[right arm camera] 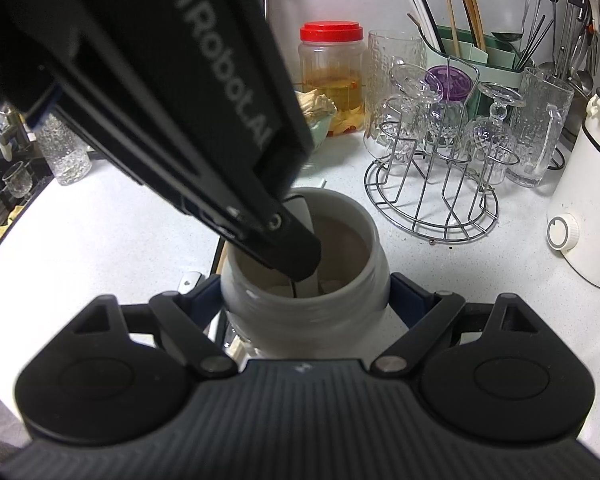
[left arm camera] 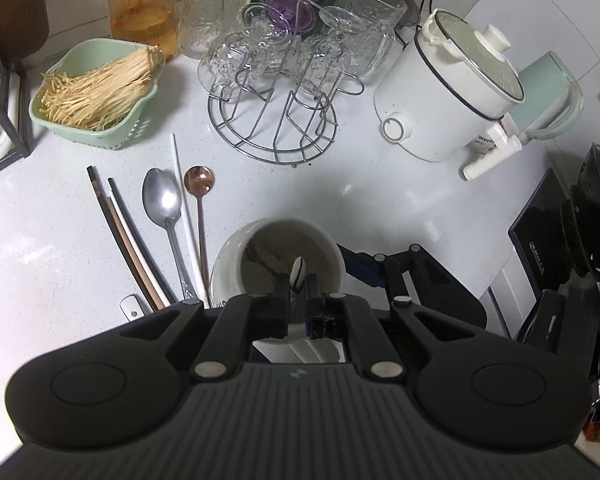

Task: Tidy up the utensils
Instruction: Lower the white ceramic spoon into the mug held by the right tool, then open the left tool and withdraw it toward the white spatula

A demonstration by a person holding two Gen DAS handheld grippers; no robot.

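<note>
A white ceramic jar (left arm camera: 228,256) stands on the pale counter. My left gripper (left arm camera: 298,292) points down into its mouth, shut on a slim white utensil (left arm camera: 298,274) that stands upright inside. In the right wrist view my right gripper (right arm camera: 306,296) is shut on the jar (right arm camera: 300,316), one finger on each side of its wall, while the left gripper (right arm camera: 300,256) reaches in from the upper left. Left of the jar lie dark and white chopsticks (left arm camera: 128,240), a silver spoon (left arm camera: 162,202) and a copper spoon (left arm camera: 198,180).
A wire rack of upturned glasses (left arm camera: 274,92) stands behind the jar, with a white electric pot (left arm camera: 440,92) to its right. A green basket of enoki mushrooms (left arm camera: 96,92) and a red-lidded jar (left arm camera: 142,8) sit at the back left. A black cooktop (left arm camera: 540,236) is at the right.
</note>
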